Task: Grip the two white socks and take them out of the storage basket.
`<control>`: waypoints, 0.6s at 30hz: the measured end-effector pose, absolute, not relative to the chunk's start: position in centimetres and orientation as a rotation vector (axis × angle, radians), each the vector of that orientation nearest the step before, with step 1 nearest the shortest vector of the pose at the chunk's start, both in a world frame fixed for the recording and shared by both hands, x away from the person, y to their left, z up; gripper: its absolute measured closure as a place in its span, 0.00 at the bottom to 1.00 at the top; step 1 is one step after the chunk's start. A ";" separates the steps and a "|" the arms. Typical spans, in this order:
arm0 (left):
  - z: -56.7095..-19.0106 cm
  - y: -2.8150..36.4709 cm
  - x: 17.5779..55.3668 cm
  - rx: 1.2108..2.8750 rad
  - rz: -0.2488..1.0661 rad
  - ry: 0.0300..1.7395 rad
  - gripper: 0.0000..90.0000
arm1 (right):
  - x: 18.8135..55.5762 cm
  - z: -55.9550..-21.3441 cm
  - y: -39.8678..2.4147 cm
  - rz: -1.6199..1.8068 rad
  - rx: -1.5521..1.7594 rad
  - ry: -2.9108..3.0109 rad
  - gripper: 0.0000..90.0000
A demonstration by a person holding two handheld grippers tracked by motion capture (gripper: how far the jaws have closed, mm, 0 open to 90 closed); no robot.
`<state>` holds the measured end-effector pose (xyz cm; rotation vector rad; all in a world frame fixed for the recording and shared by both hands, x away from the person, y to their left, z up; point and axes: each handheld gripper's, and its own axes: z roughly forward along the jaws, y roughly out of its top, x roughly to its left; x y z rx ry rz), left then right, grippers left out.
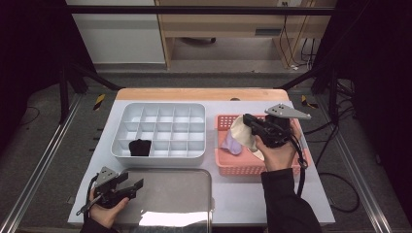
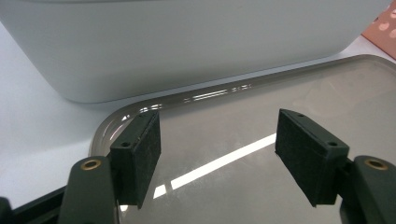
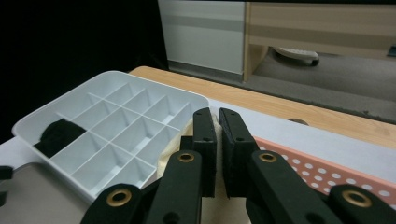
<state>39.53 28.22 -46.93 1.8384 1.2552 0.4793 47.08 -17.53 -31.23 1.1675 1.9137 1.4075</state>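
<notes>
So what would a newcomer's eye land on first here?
Probably the right tongs, shut on a cream sock held above the pink basket at the right. Next, the white divided tray with one black sock in a near-left cell, and the open left tongs over the metal tray.

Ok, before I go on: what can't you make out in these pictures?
- Right tool, high view: shut on a cream cloth; its pinched edge is hidden between the pads.
- Pink basket: the hand and cloth cover its contents, apart from something lilac.
- Black item in the white divider tray: too small and dark to identify.
- Metal tray: cut off by the bottom edge.
</notes>
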 end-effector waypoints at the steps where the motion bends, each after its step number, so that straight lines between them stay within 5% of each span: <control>1: -46.9 28.2 39.5 1.839 0.479 1.255 0.34 | 46.6 -31.1 -17.4 1.410 1.153 1.922 0.96; 18: -46.8 28.1 39.4 1.835 0.479 1.246 0.34 | 40.1 -31.8 -15.7 1.478 1.039 2.007 0.96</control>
